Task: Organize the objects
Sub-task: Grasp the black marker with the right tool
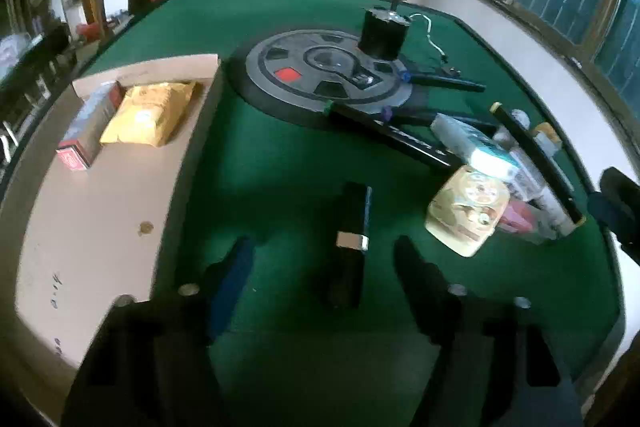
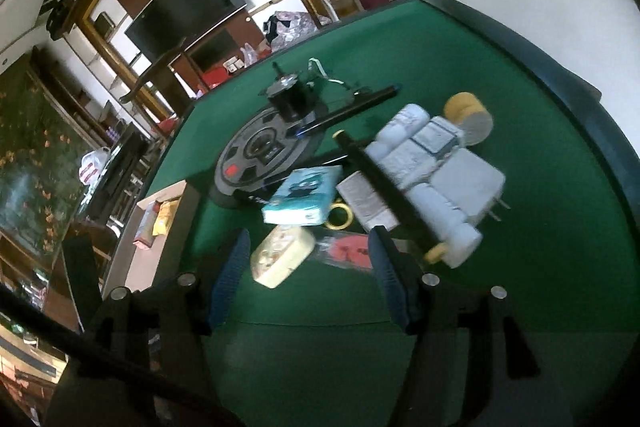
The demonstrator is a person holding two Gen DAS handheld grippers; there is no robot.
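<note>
The person is standing over a green felt table [image 1: 280,155], sorting a loose heap of things into a shallow cardboard box [image 1: 100,219] at the left edge. That box is already holding a yellow packet [image 1: 150,113] and a red-ended carton [image 1: 86,131], lying side by side at its far end. The left gripper [image 1: 324,259] is hovering with its jaws spread wide and nothing between them, a dark stick-shaped object with a metal band [image 1: 352,243] lying on the felt just ahead in the gap. The right gripper [image 2: 308,259] is likewise spread apart and carrying nothing, and it is pointing down at a cream oval tin [image 2: 282,255] at the near edge of the heap, the tin sitting roughly between the fingers but not pinched. Behind it a teal box [image 2: 306,197], a roll of yellow tape [image 2: 340,217], a long black rod [image 2: 384,183] and several pale wrapped packs [image 2: 436,171] are piled against each other, with a round grey device [image 2: 264,151] farther back. I judge a pick-up to be in hand: the next move is calling for the right jaws to drop around the tin and close squarely across its narrow width, then carry it to the box. The tin's lid is showing printed pictures, and there are faint marks on the box floor, but no writing or brand is sharp enough to read.
</note>
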